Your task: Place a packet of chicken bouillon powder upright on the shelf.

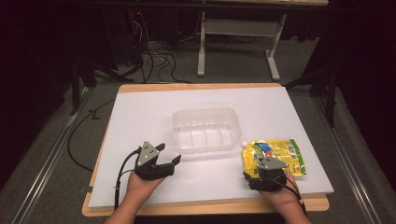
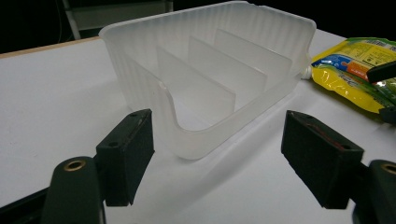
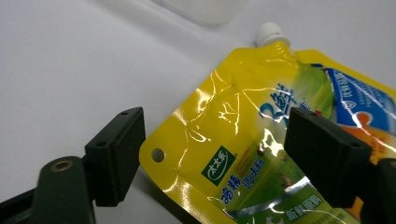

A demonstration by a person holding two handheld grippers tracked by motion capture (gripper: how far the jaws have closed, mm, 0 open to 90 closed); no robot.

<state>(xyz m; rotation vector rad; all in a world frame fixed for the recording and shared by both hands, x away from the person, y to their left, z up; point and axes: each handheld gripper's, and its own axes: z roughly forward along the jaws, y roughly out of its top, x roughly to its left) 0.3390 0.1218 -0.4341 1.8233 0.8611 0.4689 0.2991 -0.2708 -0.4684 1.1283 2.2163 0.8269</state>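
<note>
Looks like pickup stage: right gripper point(image 1: 266, 173) hangs wide open over the yellow pouch point(image 3: 243, 154) beside the clear bin point(image 1: 206, 130), left gripper point(image 1: 161, 161) open too, so next it probably needs lowering and closing on the pouch's edge.

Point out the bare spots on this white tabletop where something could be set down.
Free: the far strip behind the translucent plastic divider bin, and the whole left side beside it. Crowded: the near right, where the yellow spouted pouch lies under the right claw.
</note>
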